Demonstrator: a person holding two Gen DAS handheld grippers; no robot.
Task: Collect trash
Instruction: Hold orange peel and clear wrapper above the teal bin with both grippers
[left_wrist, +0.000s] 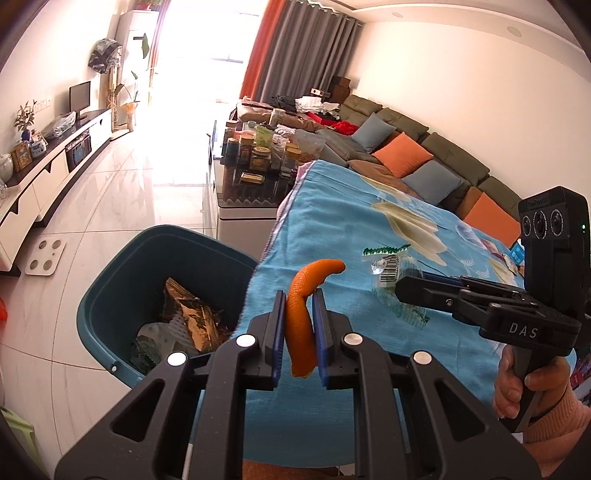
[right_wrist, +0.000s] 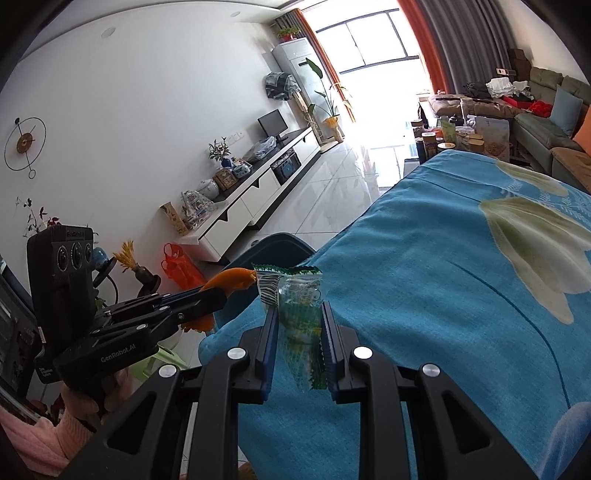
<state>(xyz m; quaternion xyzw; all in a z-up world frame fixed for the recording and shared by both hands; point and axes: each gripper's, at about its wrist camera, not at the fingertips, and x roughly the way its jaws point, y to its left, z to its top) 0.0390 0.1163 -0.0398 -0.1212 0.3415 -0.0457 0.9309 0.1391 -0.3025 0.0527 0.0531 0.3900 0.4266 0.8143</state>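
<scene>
1. While the teal bin (left_wrist: 110, 280) stands on the tiled floor at the far left, hard against the hanging edge of the blue cloth (left_wrist: 332, 221), it holds crumpled wrappers, among them a gold foil bag (left_wrist: 192, 314).
2. Next to the right, the left gripper (left_wrist: 299, 295) is clamped narrowly on a curved strip of orange peel (left_wrist: 301, 314), which stands up between the blue pads, its tip curling right above the cloth's edge, just beside the bin's rim.
3. Right of that, the right gripper (left_wrist: 400, 290) reaches in from the side, held by a hand (left_wrist: 517, 384) in a pink sleeve, and pinches a clear green-printed wrapper (left_wrist: 388, 266) over the cloth.
4. Seen from the right wrist camera, that wrapper (right_wrist: 299, 314) sits upright between the narrow jaws of the right gripper (right_wrist: 299, 314), its serrated top poking above the fingertips.
5. From the same view the left gripper (right_wrist: 218, 295) shows at left with the peel (right_wrist: 236, 277) sticking out past its tips, nearly meeting the wrapper's top corner; the bin (right_wrist: 280, 243) lies just behind them.
</scene>
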